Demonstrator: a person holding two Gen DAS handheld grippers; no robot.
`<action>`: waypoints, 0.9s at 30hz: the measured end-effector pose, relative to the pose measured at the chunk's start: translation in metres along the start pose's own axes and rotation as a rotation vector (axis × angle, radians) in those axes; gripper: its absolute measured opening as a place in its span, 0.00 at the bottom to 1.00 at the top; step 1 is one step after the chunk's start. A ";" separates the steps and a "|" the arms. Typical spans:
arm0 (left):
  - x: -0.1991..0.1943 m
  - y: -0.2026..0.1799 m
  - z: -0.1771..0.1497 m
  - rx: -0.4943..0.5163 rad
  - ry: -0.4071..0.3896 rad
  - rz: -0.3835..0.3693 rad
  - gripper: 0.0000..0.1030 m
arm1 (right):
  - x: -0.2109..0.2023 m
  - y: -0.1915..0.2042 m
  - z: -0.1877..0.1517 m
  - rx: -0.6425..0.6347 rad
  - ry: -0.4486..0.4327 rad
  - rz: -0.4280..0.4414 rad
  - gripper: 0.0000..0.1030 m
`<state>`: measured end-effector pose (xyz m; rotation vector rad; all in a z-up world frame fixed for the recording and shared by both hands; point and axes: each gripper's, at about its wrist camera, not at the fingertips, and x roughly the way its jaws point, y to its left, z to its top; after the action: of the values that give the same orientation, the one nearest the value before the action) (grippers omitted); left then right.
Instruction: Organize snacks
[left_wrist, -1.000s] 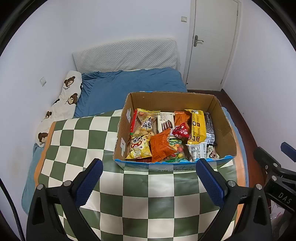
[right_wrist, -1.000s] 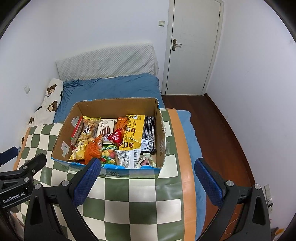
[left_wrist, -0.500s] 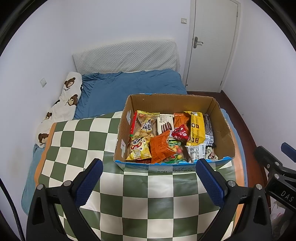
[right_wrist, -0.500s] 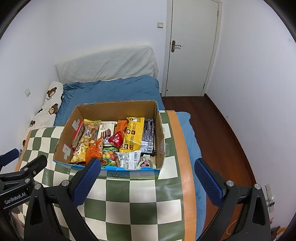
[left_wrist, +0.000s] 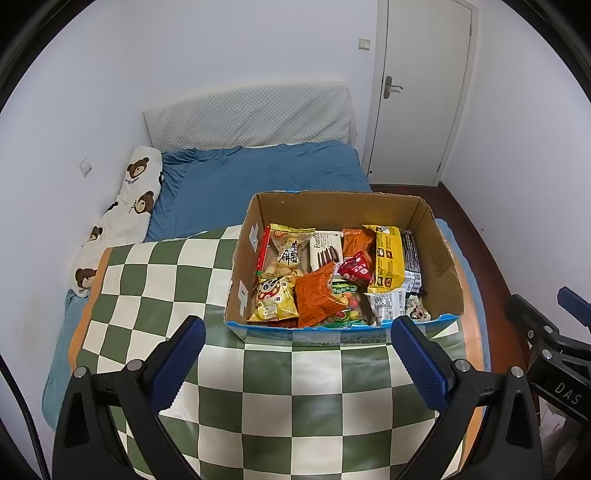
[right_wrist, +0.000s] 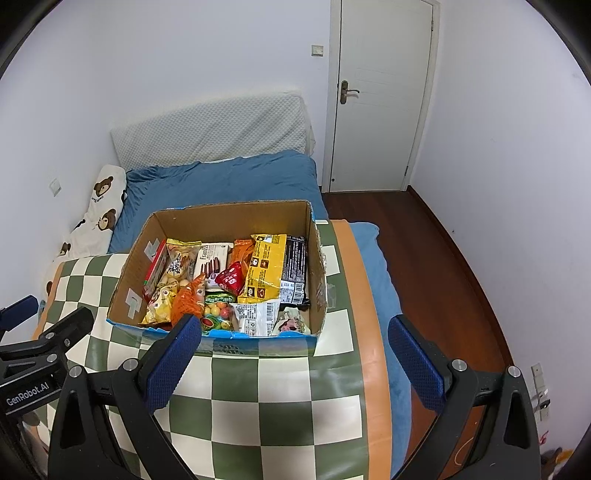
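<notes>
Background, left wrist view: a green-and-white checkered cloth (left_wrist: 155, 280) with an orange border fills the lower frame, spread over a blue bed sheet (left_wrist: 258, 177). At upper centre a white textured cushion (left_wrist: 247, 114) leans against the white wall, and a bear-print pillow (left_wrist: 122, 218) lies along the left edge. Upper right, a closed white door (left_wrist: 421, 92) with a metal handle stands above dark wooden floor (right_wrist: 454, 266).

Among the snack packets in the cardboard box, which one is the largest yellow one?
The tall yellow packet lying toward the right side of the cardboard box, beside a black packet. The other yellow bag at the front left is smaller.
</notes>
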<state>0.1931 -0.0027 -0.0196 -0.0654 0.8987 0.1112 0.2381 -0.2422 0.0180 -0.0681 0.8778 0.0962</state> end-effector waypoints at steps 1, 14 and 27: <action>0.000 0.000 0.000 -0.001 -0.001 0.000 1.00 | -0.001 0.000 0.000 0.001 -0.001 0.002 1.00; -0.004 -0.001 0.002 0.001 -0.010 -0.005 1.00 | -0.016 -0.001 0.001 0.002 -0.014 0.010 1.00; -0.005 0.000 0.001 0.001 -0.014 0.000 1.00 | -0.020 0.002 -0.001 -0.006 -0.011 0.019 1.00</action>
<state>0.1908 -0.0030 -0.0150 -0.0631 0.8844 0.1112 0.2247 -0.2412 0.0328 -0.0652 0.8674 0.1169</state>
